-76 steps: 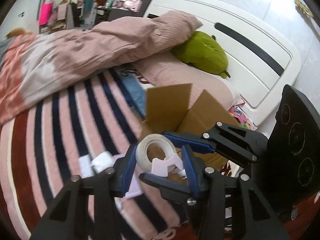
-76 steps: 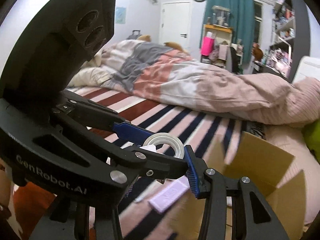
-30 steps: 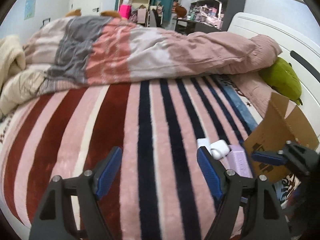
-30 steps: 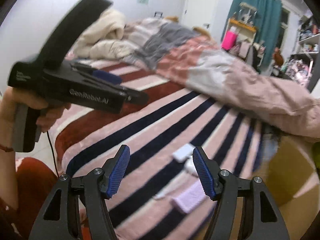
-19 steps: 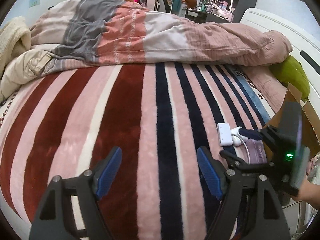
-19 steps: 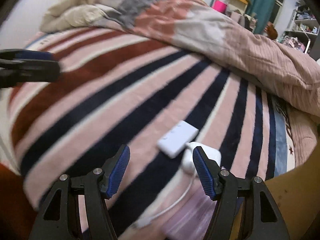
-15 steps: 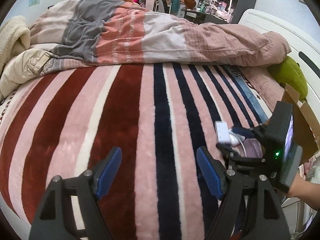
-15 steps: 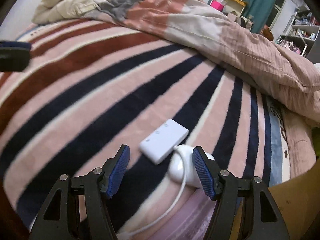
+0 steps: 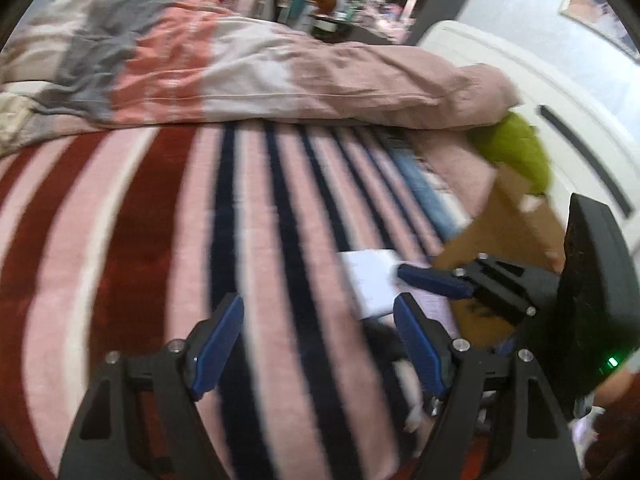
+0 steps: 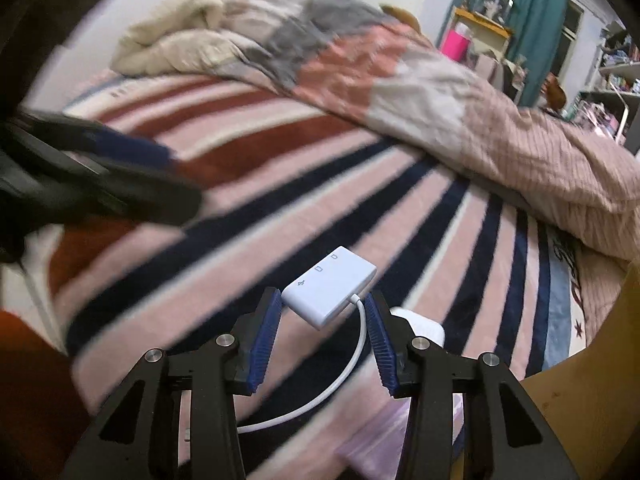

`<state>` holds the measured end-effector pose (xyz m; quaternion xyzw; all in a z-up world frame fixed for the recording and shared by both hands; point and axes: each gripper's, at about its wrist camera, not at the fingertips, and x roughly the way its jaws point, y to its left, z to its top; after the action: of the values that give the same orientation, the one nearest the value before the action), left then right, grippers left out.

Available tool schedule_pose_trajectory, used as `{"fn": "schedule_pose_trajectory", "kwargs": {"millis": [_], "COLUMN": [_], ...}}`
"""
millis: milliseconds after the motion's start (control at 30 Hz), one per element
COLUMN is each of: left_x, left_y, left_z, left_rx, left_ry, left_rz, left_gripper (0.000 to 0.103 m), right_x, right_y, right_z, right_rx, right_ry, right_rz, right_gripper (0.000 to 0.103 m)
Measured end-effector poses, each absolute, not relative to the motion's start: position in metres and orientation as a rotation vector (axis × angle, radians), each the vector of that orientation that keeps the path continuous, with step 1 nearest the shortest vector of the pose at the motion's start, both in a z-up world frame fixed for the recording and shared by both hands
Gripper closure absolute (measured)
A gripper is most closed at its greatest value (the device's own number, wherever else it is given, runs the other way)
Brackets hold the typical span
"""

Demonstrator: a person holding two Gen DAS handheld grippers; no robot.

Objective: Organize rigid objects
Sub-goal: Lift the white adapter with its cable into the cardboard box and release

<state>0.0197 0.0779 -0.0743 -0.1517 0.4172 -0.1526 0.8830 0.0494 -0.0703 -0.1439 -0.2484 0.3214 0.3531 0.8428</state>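
Right gripper (image 10: 322,326) had its blue-padded jaws closed in on the white adapter (image 10: 330,286), pinching the near end of the flat box from both sides; the box looked raised off the striped blanket (image 10: 248,216), tilted, far end pointing away. Its white cable (image 10: 344,380) curved down from the near right corner and trailed between the fingers toward the camera. A white charger block (image 10: 420,326) lay on the blanket just beyond the right finger, partly hidden. A pale purple flat item (image 10: 372,436) sat low under the gripper, blurred, kind not clear. Brown cardboard box (image 10: 580,400) stood at the right edge, close by.

Left gripper (image 9: 316,338) hung above the blanket, jaws spread wide, nothing between them. From the left wrist view the adapter (image 9: 370,284) showed blurred, ahead and right of it, with the right gripper's (image 9: 424,280) blue finger against it. Cardboard box (image 9: 508,232) flap stood behind, green plush (image 9: 516,152) past it by the white headboard (image 9: 560,120). Rumpled pink-grey duvet (image 9: 240,68) lay piled across the far side of the bed.
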Motion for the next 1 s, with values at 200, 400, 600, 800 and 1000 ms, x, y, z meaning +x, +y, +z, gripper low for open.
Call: {"fn": "schedule_pose_trajectory", "kwargs": {"millis": [200,400,600,800,1000], "left_x": [0.02,0.026,0.053,0.085,0.114], "left_y": [0.051,0.022,-0.034,-0.099,-0.162], "left_z": [-0.036,0.003,0.038,0.058,0.035], "left_rx": [-0.296,-0.239,-0.143,-0.066,0.021], "left_ry": [0.831,0.794,0.811,0.831,0.927], "left_rz": [-0.438,-0.476,-0.515,-0.583,-0.642], "left_gripper": [0.058,0.069,0.071,0.071,0.071], "right_x": [0.017,0.015,0.027,0.05,0.075], "right_y": [-0.075,-0.097,-0.138,-0.202,-0.255], "right_z": [-0.095,-0.054,-0.027,-0.006,-0.015], "right_rx": [-0.496,-0.456,-0.399,-0.329,-0.312], "right_ry": [0.56,0.48,0.451,0.437,0.504], "right_rz": [0.811,0.782,0.715,0.61,0.525], "right_gripper": [0.064,0.064,0.064,0.064,0.064]}}
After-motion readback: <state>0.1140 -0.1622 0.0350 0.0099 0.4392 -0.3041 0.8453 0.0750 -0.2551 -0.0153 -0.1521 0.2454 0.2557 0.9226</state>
